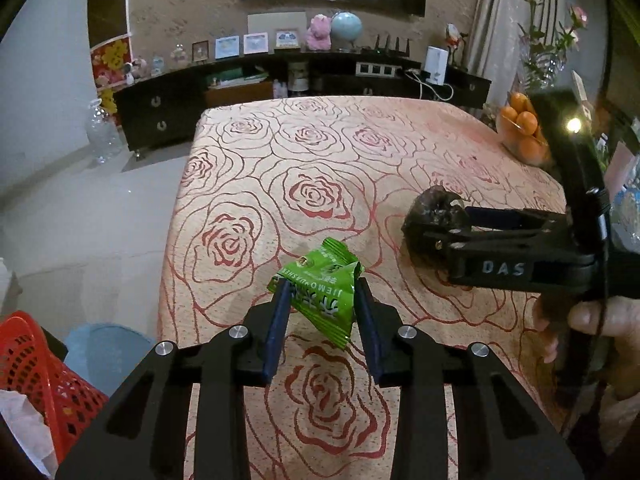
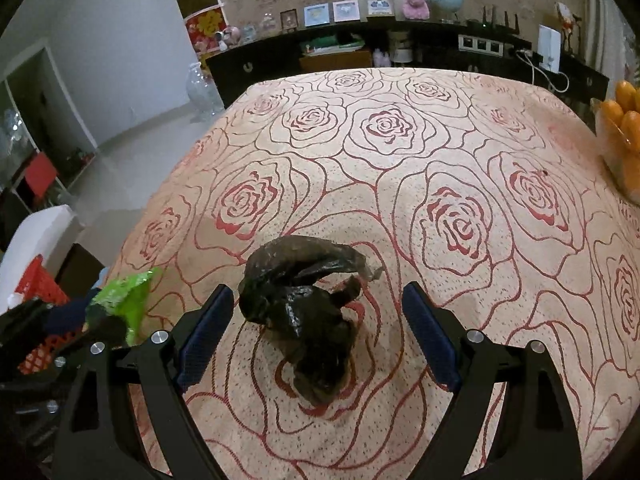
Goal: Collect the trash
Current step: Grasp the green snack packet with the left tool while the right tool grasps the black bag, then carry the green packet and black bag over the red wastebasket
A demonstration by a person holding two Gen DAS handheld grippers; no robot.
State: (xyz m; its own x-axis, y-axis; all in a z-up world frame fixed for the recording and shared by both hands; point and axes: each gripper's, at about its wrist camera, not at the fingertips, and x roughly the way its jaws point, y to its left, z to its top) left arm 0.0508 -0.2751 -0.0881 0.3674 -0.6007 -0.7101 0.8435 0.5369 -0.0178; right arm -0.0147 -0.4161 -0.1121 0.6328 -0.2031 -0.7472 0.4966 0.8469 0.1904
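A crumpled green snack wrapper (image 1: 320, 292) is held between the blue pads of my left gripper (image 1: 322, 286), lifted a little above the rose-patterned tablecloth (image 1: 320, 152). It also shows in the right wrist view (image 2: 128, 300) at the left edge. A crumpled dark plastic bag (image 2: 304, 312) lies on the cloth between the wide-open fingers of my right gripper (image 2: 316, 300). In the left wrist view the right gripper (image 1: 440, 228) reaches in from the right around the dark bag (image 1: 434, 210).
A red mesh basket (image 1: 36, 368) and a light blue bin (image 1: 104, 352) stand below the table's left edge. A glass bowl of oranges (image 1: 524, 128) sits at the table's far right. A dark sideboard (image 1: 280, 80) lines the back wall.
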